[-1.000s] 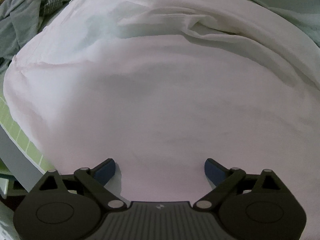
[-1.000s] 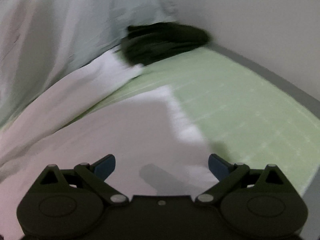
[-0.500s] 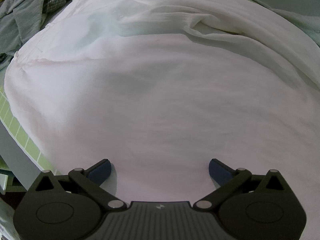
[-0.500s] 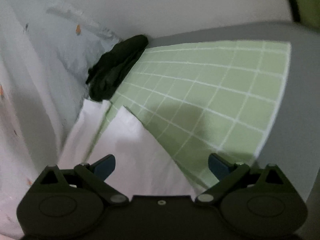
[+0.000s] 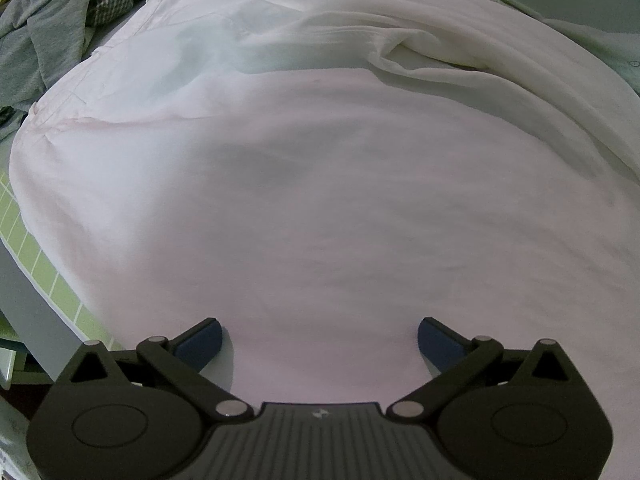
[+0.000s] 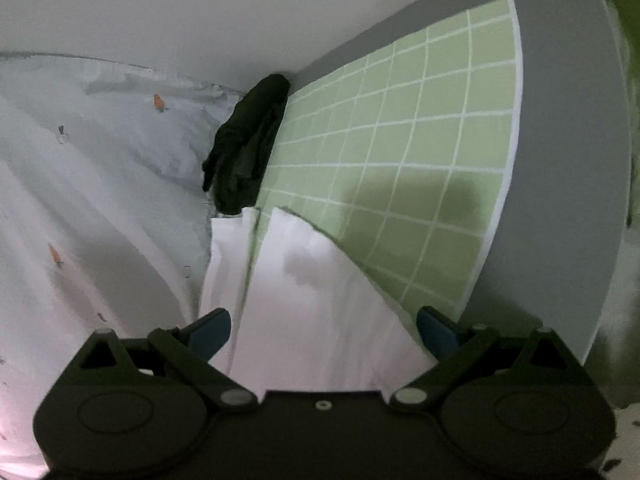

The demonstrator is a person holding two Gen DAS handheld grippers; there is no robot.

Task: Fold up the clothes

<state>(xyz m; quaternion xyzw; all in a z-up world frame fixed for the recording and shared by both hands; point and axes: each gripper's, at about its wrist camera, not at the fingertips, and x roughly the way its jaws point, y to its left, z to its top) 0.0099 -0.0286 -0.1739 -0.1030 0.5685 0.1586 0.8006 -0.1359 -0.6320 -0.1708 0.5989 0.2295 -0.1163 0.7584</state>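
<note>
A large pale pink-white garment (image 5: 320, 200) lies spread over the green grid mat (image 5: 36, 264) and fills the left wrist view, with creased folds at its far side. My left gripper (image 5: 319, 340) is open, just above the garment's near part, holding nothing. In the right wrist view an end of the white garment (image 6: 316, 292) lies on the green mat (image 6: 420, 152) between the fingers. My right gripper (image 6: 323, 336) is open over that end, not closed on it.
A grey and checked pile of clothes (image 5: 60, 28) lies at the far left. A dark folded garment (image 6: 248, 152) sits by the wall. A light cloth with small orange prints (image 6: 100, 184) lies to the left. The mat's edge and grey table rim (image 6: 560, 200) are at right.
The right gripper has swung to the right, bringing the mat's corner and table rim into view. The left gripper has shifted slightly over the garment. Both stay open.
</note>
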